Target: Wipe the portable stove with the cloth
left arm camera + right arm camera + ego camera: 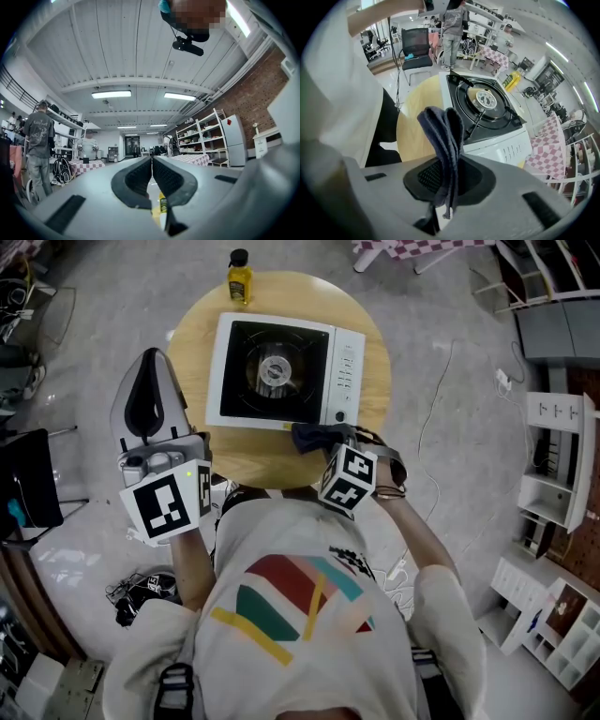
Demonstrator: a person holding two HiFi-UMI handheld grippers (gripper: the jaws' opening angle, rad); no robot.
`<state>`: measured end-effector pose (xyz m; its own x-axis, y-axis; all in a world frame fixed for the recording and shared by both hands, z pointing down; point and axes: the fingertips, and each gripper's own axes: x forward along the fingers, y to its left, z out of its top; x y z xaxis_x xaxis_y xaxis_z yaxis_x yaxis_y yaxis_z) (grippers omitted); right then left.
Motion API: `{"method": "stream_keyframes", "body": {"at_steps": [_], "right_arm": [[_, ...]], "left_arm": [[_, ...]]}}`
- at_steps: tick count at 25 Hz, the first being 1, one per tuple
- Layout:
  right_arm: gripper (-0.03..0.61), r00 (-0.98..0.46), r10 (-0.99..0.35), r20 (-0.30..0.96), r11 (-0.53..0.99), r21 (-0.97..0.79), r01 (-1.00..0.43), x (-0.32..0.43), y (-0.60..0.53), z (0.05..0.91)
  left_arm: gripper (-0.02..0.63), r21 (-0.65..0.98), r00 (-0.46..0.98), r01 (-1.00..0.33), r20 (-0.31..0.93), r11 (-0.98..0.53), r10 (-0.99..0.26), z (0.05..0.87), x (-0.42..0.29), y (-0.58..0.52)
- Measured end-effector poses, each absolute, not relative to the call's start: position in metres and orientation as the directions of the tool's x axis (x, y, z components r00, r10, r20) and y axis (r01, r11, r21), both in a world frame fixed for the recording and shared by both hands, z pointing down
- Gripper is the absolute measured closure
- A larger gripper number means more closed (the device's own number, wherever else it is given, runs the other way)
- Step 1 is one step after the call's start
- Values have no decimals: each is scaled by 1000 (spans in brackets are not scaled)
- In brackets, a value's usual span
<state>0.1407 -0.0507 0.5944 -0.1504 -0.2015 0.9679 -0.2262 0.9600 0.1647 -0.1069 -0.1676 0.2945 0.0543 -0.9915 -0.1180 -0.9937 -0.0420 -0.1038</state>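
On the table (pixel 251 461): stove (pixel 281 371) at centre, bottle (pixel 240 277) behind it by the far rim, cloth (pixel 314 436) at its near edge, toward the right.

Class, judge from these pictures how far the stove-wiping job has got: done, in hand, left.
Done: the cloth is clamped in the right gripper. In hand: it is held at the near edge of the stove; contact cannot be told. Left: the wiping itself. The left gripper is shut and empty, off to the stove's left.
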Motion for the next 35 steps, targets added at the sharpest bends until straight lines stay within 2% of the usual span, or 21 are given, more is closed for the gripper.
{"method": "stream_keyframes", "body": {"at_steps": [9, 11, 13, 16, 19, 22, 28, 35], "right_arm": [[545, -129, -174, 976, 964, 141, -226, 157, -49, 597], [545, -184, -110, 977, 962, 58, -268, 152, -51, 590], [545, -304, -50, 951, 939, -58, -339, 140, -68, 568], [545, -413, -62, 908, 941, -84, -327, 115, -122, 523], [545, -363, -64, 929, 983, -4, -181, 95, -187, 499], [545, -280, 1, 960, 998, -17, -56, 63, -249, 502], [545, -188, 131, 973, 991, -127, 32, -16, -314, 533], [545, -48, 186, 981, 970, -176, 167, -62, -321, 579]], "left_arm": [[606, -110, 57, -993, -114, -45, -992, 296, -106, -175], [606, -114, 54, -993, -114, -41, -992, 297, -107, -176], [606, -118, 52, -992, -115, -38, -992, 297, -108, -177], [606, -117, 46, -993, -112, -33, -993, 299, -113, -176], [606, -101, 39, -995, -131, -26, -991, 298, -117, -174], [607, -89, -9, -996, -103, 18, -995, 310, -136, -169], [607, -79, -122, -989, -36, 125, -992, 332, -183, -156], [606, -76, -243, -967, 3, 242, -970, 346, -230, -137]]}}
